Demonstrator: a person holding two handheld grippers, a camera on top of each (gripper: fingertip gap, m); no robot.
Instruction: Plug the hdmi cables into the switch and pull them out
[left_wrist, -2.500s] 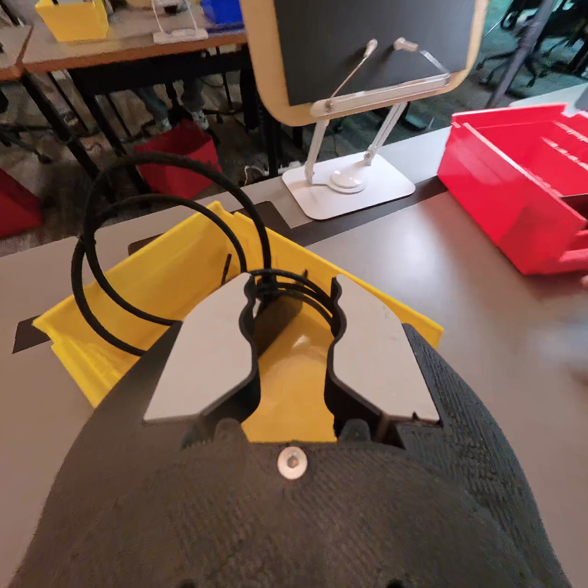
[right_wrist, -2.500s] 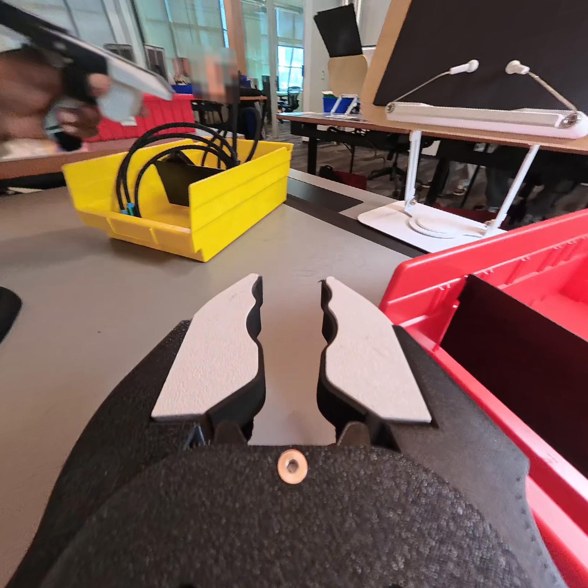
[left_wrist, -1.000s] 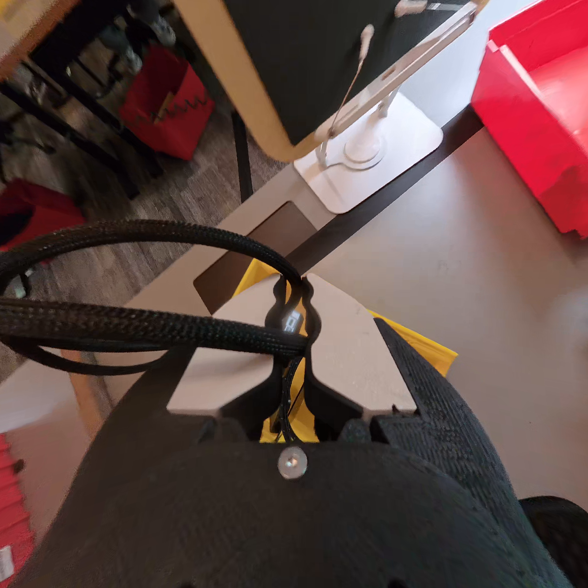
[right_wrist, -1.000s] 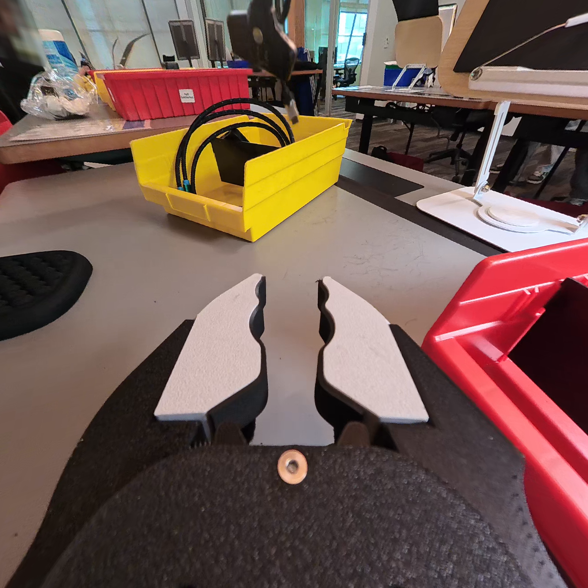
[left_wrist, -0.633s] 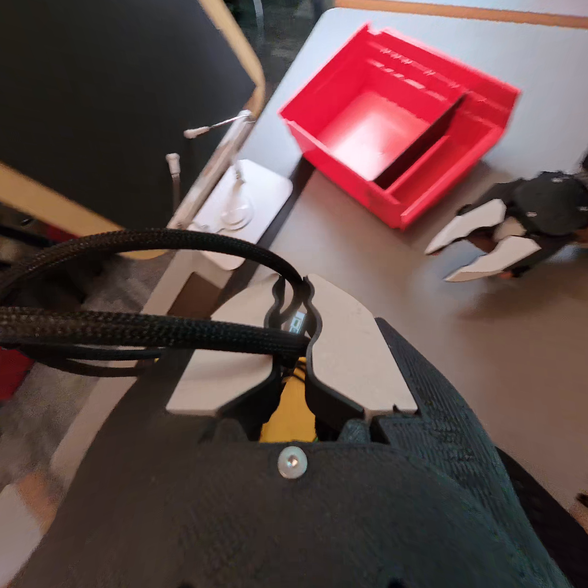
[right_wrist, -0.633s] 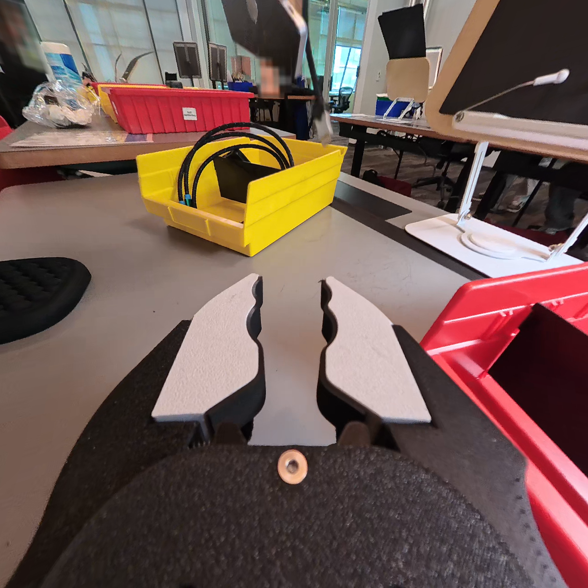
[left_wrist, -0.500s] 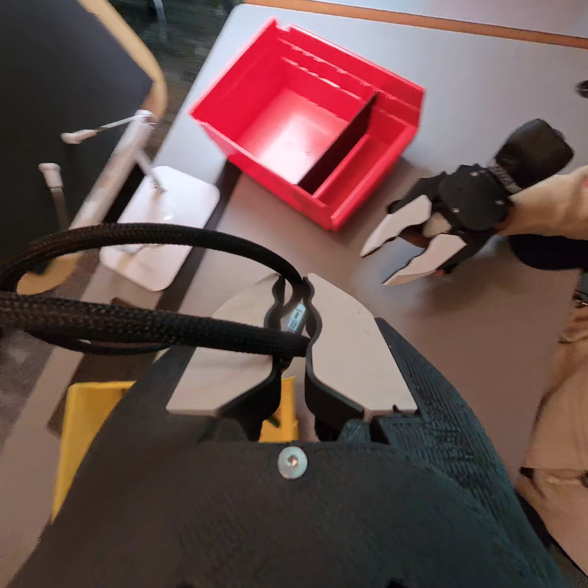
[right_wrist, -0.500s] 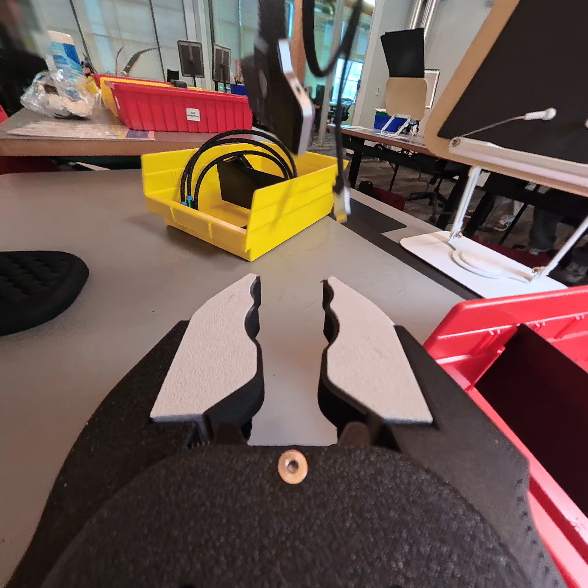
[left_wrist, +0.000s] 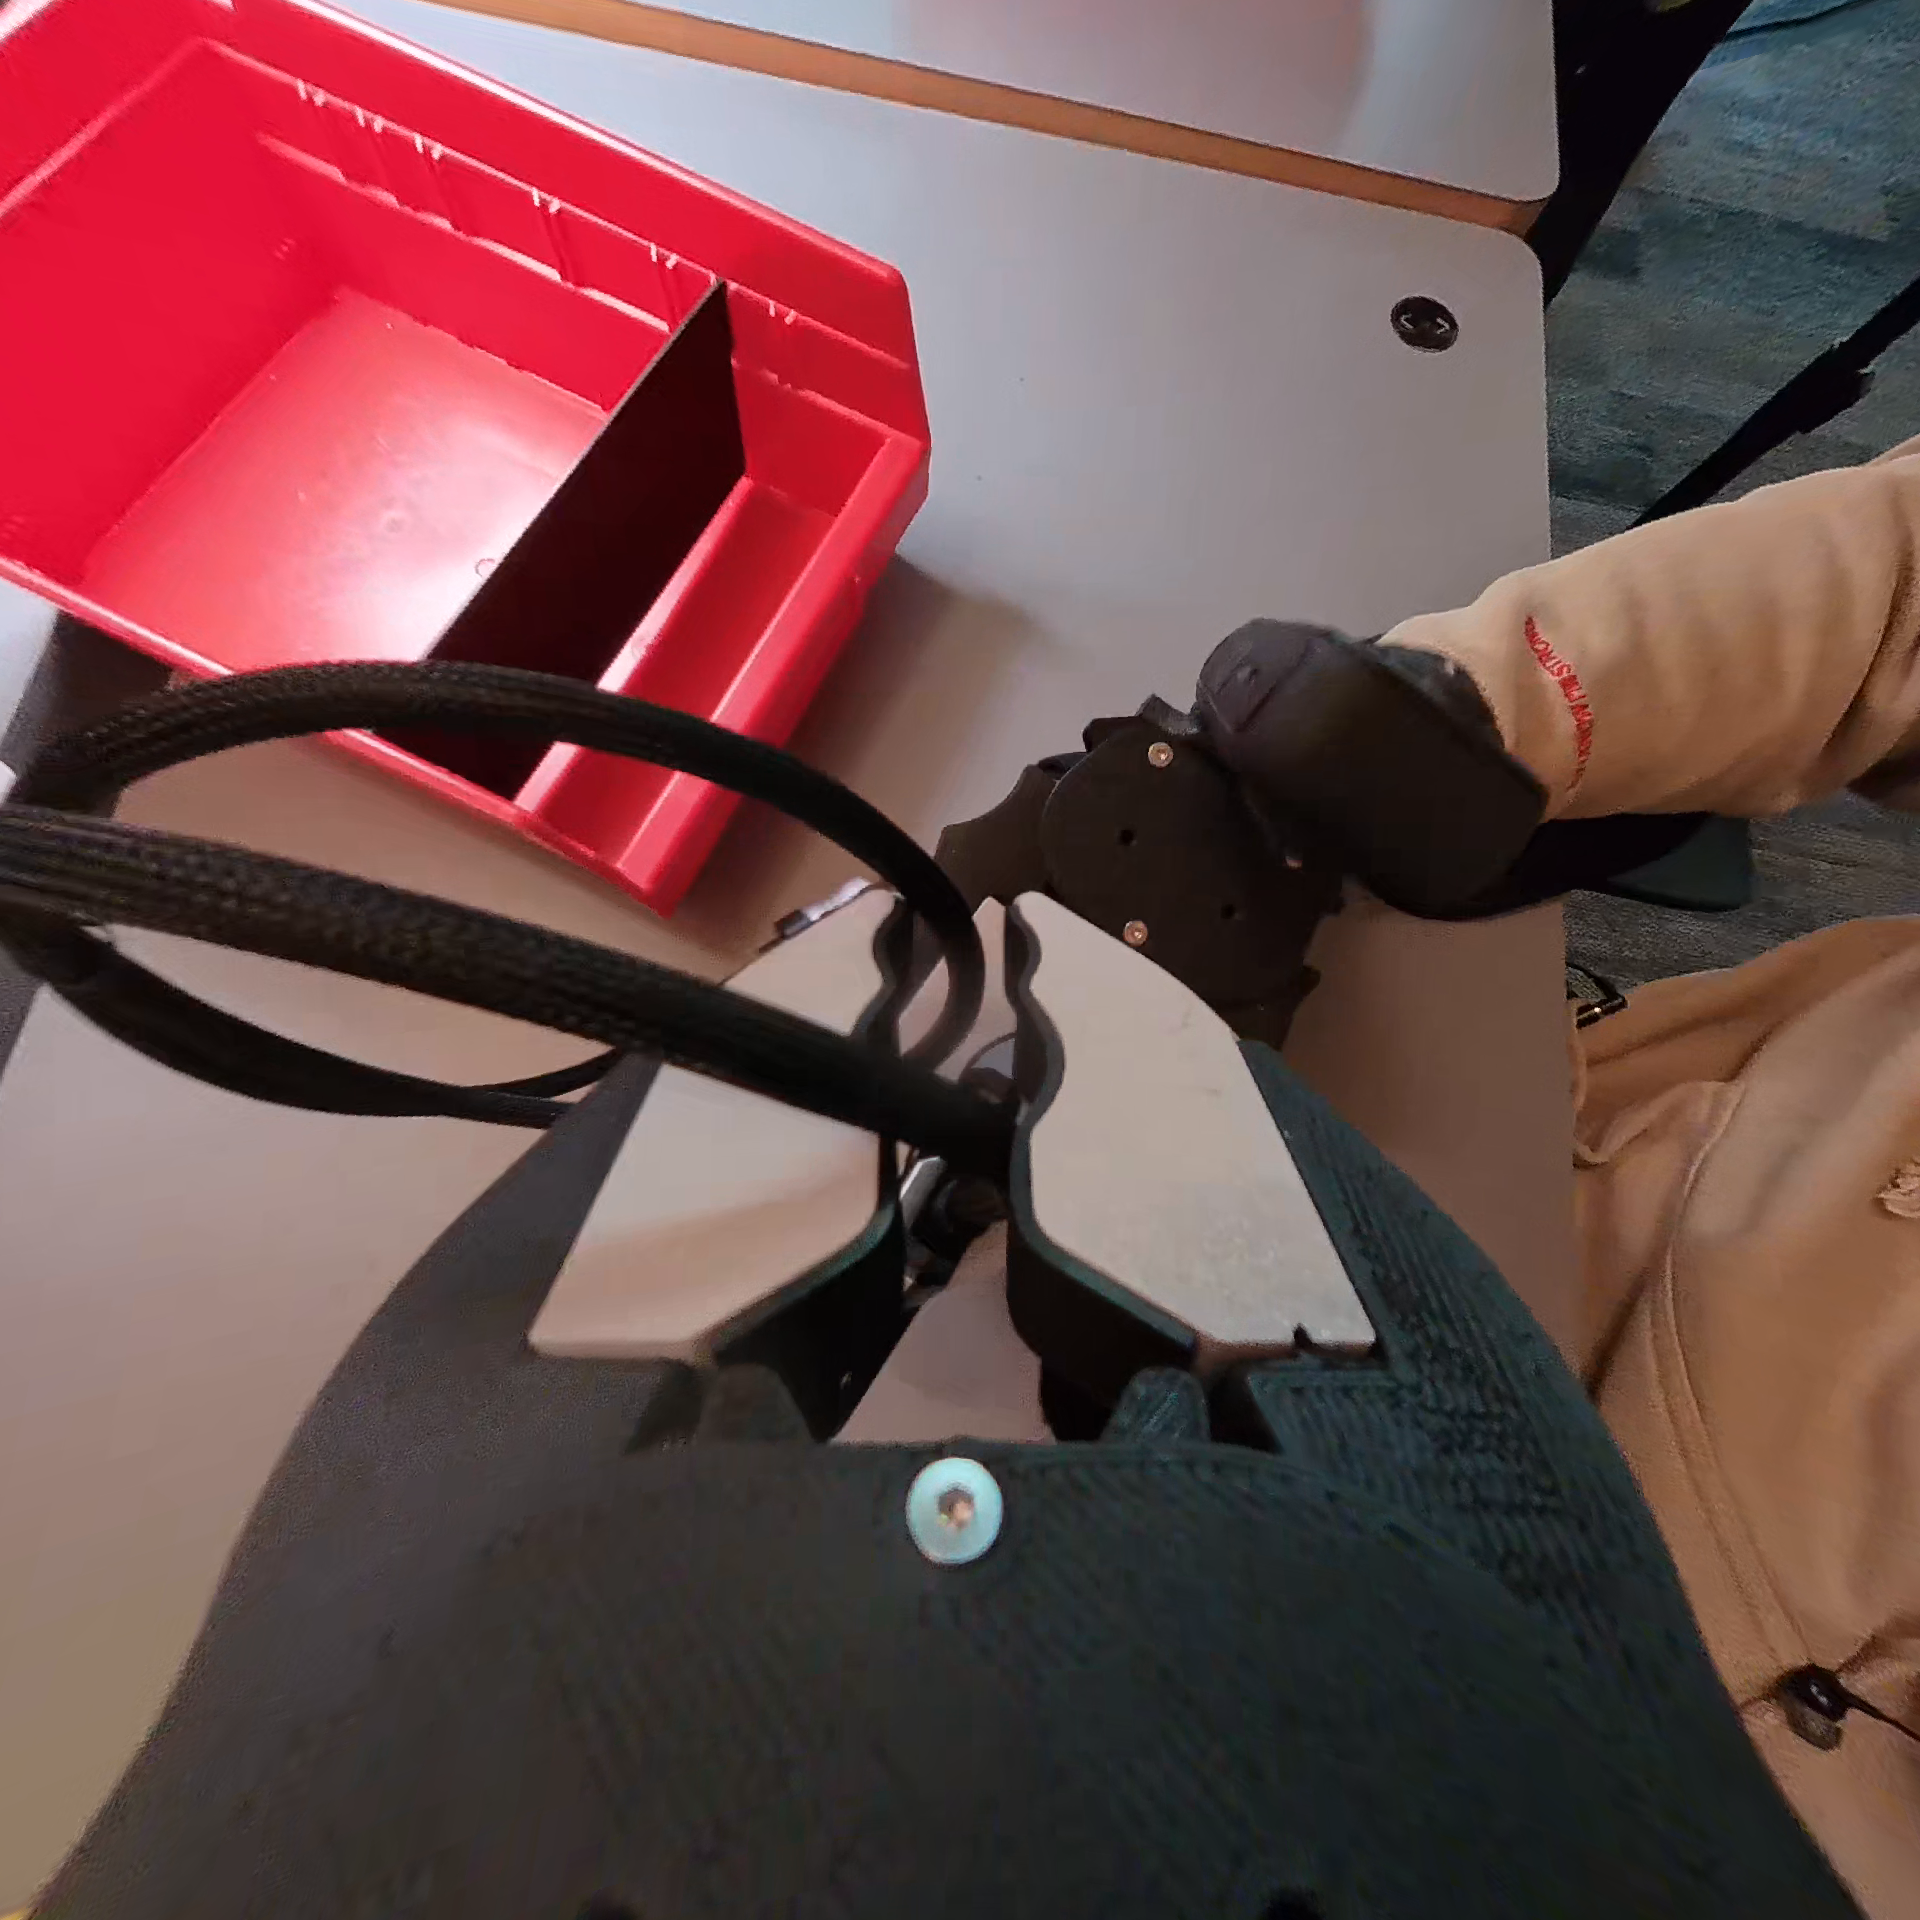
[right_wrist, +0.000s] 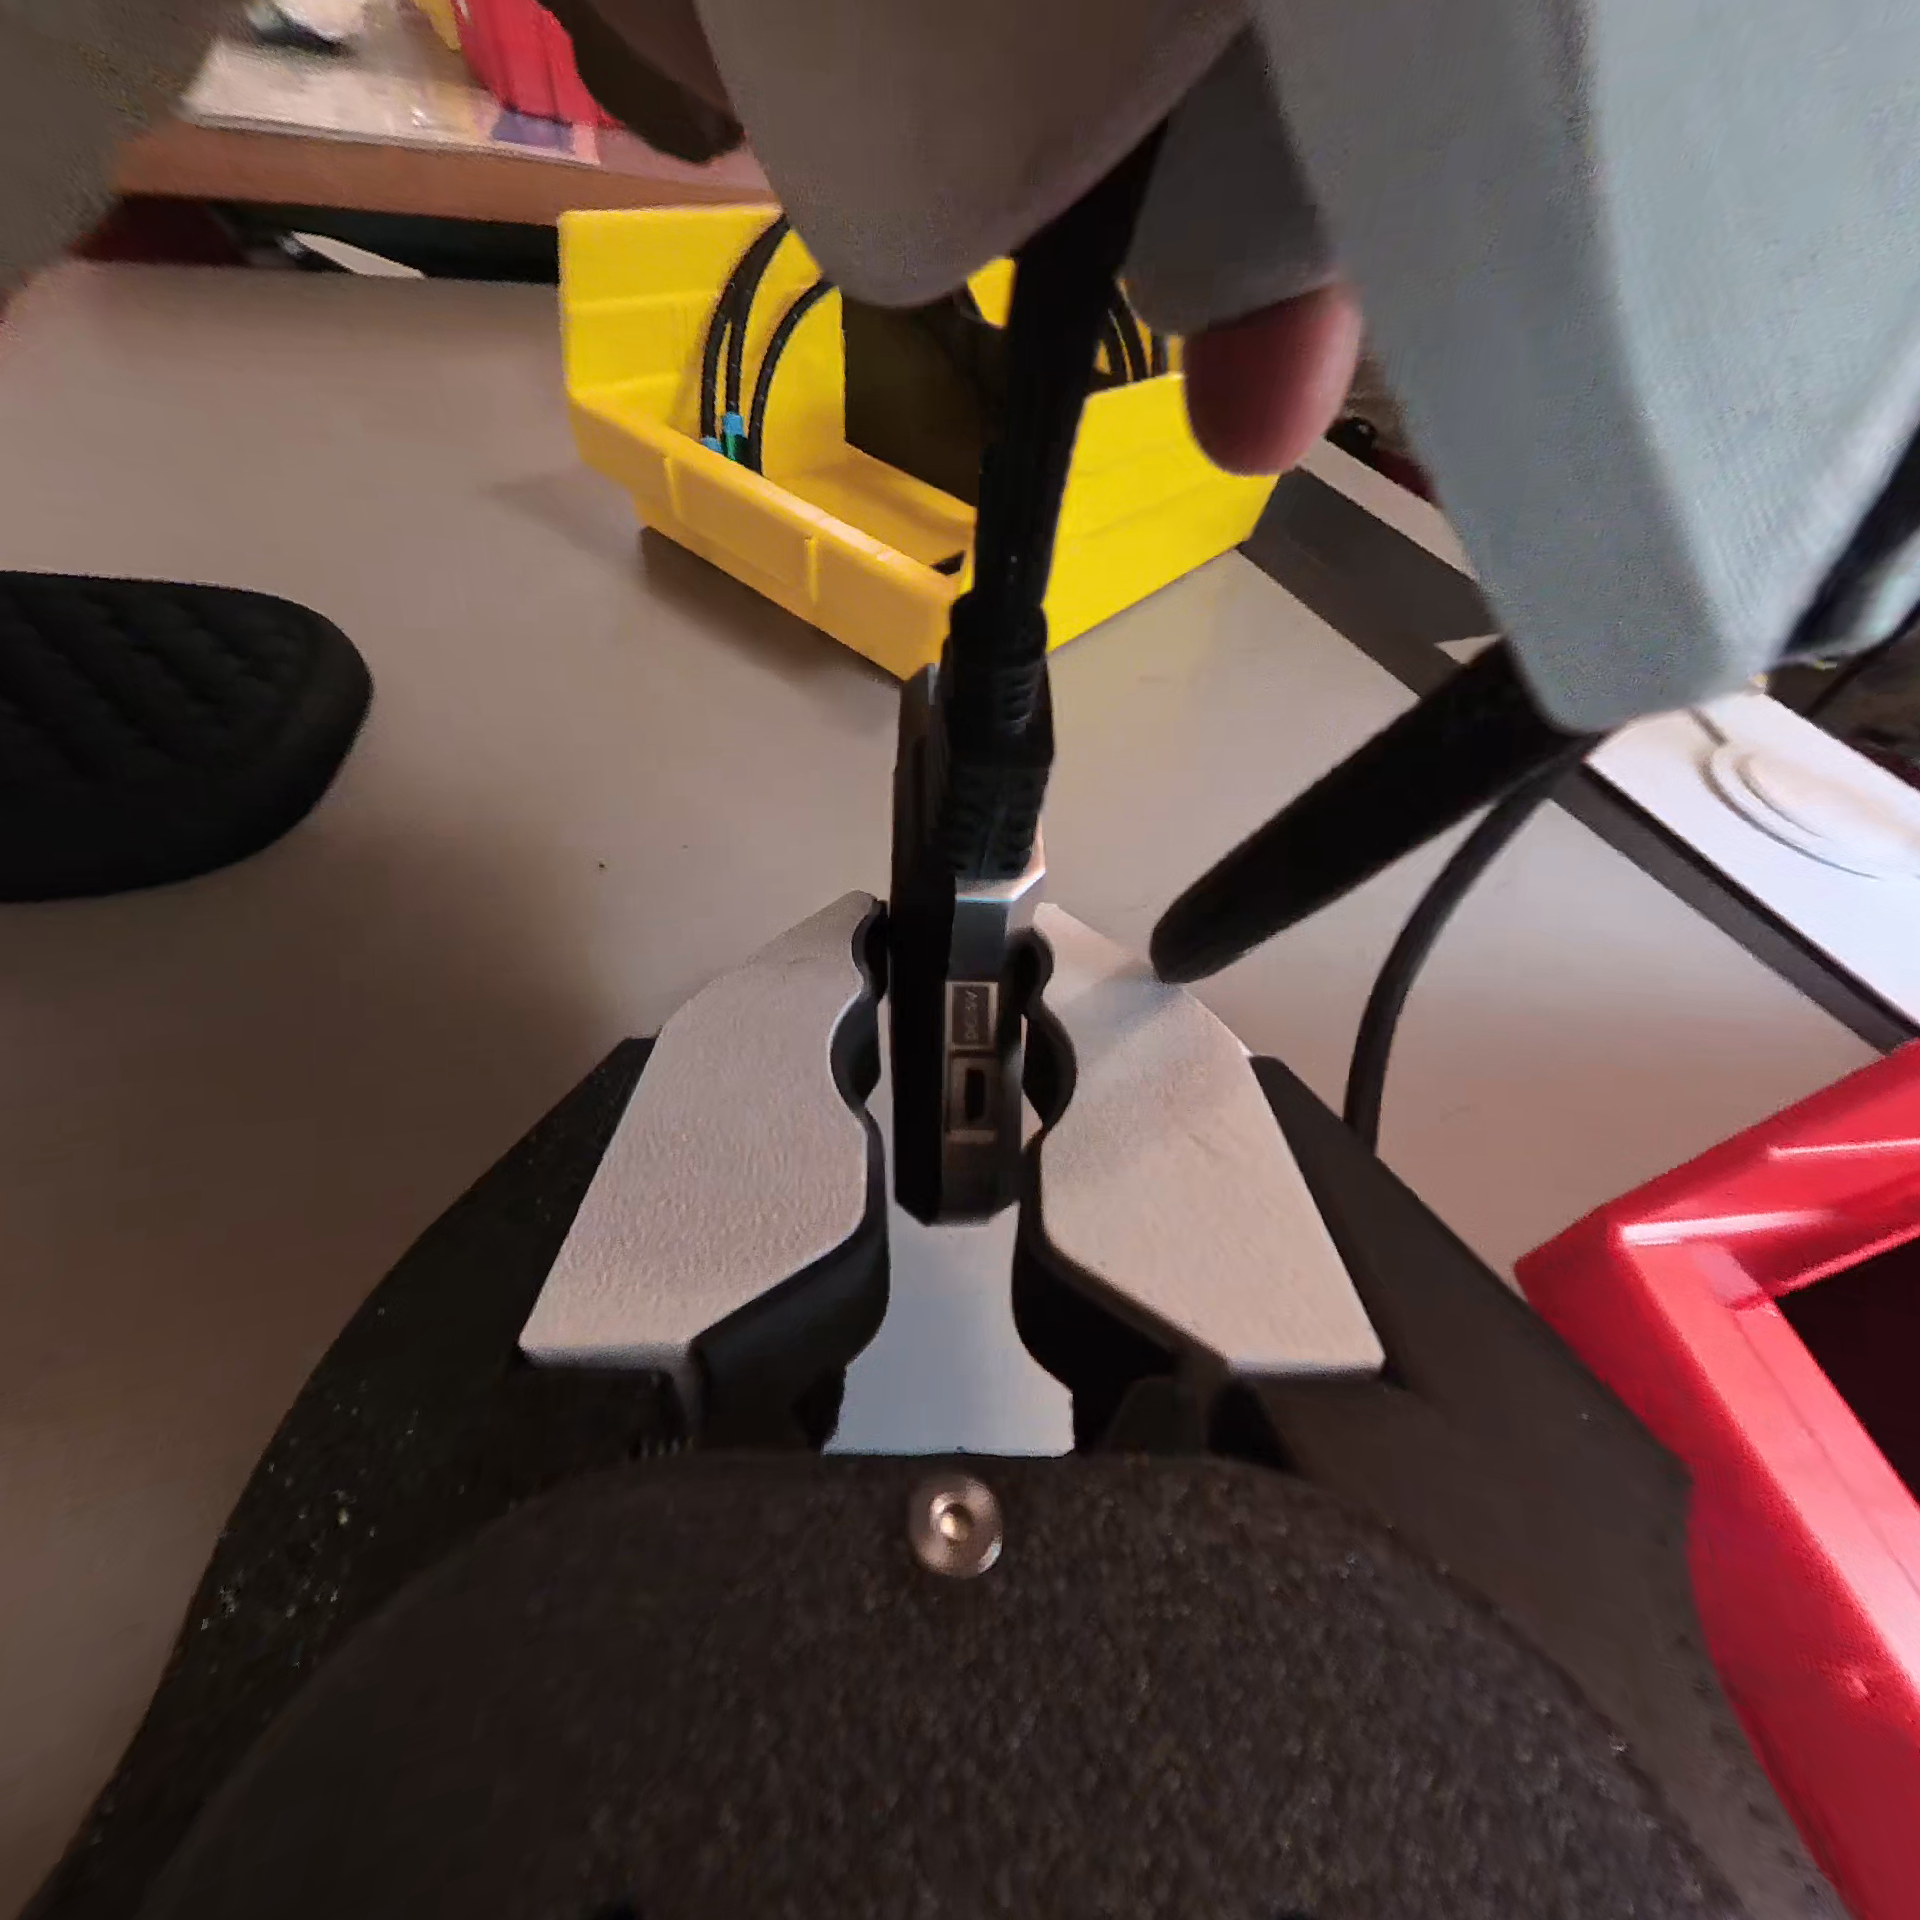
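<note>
Now, along the left tool (left_wrist: 951, 940): fingers almost together, pinching a braided black hdmi cable (left_wrist: 468, 935), with the cable running out to the left in a wide loop above the grey tabletop (left_wrist: 1195, 436). Just behind the pinch, a small silver part, too hidden for naming. Far left on the tabletop, a red bin (left_wrist: 821, 270) with a black divider (left_wrist: 603, 499) upright inside, making a large and a narrow compartment. Just beyond the left fingertips, the black body of the right tool, carried by a hand in a tan sleeve (left_wrist: 1683, 675) coming in from the right.

Along the right tool (right_wrist: 956, 925): closed on the switch (right_wrist: 951, 1101), a slim dark box with a silver edge, standing upright between the two grey fingers (right_wrist: 727, 1143) and touching both. Small port on the near face of the switch. Plugged into its top, a black ribbed connector (right_wrist: 997, 790), its cable rising straight up into the blurred grey shape of the left tool overhead. Beside that shape, one bare fingertip (right_wrist: 1268, 384).

Farther away on the tabletop, a yellow bin (right_wrist: 790, 520) holding more coiled black cables (right_wrist: 748, 353), well apart from the switch. Near left, a black padded mat (right_wrist: 135, 727). Near right, the corner of the red bin, close beside the right tool. Far right, a white stand base (right_wrist: 1808, 821).
</note>
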